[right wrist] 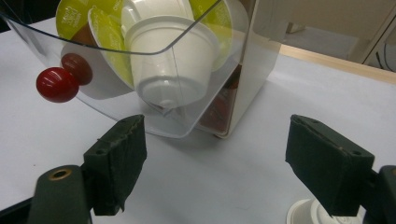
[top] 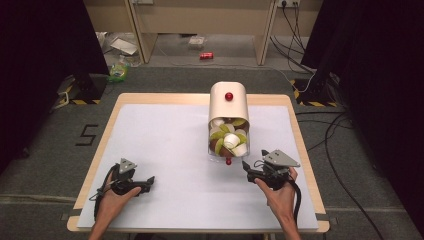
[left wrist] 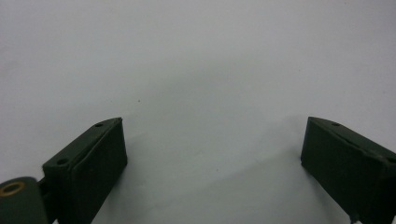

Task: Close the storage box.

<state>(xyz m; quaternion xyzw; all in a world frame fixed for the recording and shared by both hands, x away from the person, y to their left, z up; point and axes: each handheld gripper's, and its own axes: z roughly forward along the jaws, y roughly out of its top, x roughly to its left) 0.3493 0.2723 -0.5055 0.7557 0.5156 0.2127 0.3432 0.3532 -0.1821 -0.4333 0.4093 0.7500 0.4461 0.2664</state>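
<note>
A cream capsule box [top: 229,102] with a red knob on top stands at the back middle of the table. Its clear drawer [top: 227,137] is pulled out toward me, full of white, green and brown capsules, with a red knob [right wrist: 57,84] on the front. My right gripper [top: 254,159] is open just right of the drawer's front, jaws wide and empty [right wrist: 215,140]. A white capsule [right wrist: 306,212] lies on the table below its right jaw. My left gripper [top: 147,181] rests at the front left, open over the bare surface [left wrist: 212,140].
The white table mat [top: 165,145] sits on a wooden table with its edge [top: 300,135] at the right. Dark curtains flank the table, and cables run over the floor at right. Clutter and a red can [top: 206,55] lie on the floor beyond.
</note>
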